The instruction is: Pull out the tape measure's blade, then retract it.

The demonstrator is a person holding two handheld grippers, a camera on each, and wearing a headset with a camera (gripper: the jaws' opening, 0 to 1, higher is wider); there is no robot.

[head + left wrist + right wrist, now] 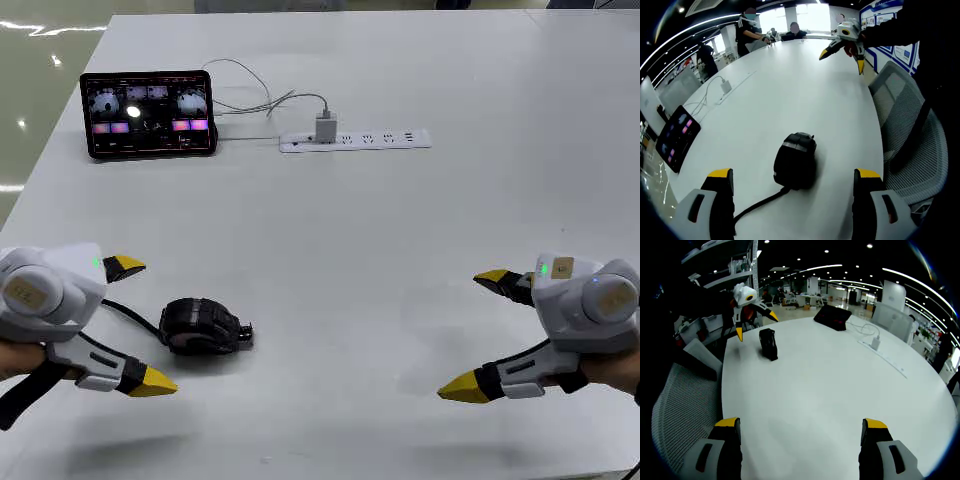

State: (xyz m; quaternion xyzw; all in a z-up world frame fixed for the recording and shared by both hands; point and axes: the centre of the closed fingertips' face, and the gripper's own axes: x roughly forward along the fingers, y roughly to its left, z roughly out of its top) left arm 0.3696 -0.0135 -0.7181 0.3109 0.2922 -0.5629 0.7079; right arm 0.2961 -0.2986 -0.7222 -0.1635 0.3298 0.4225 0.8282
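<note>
Black tape measure (pixel 205 326) lies on the white table (pixel 400 230) in the head view, just beside the left gripper (pixel 142 323); right gripper (pixel 475 332) well apart, both wide open and empty. Left gripper view: it sits just ahead of the 2 jaws, untouched. Right gripper view: it lies far off. Likely stiff, hefty; clamp the case, pull the blade tip

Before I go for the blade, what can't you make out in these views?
- Tape measure, blade end: head view, too small and dark. In the left gripper view the case itself hides its far side. In the right gripper view it is too small.
- Black cord, its end: left gripper view, cut off by the bottom edge.
- Tablet, screen contents: head view, too small to read.
</note>
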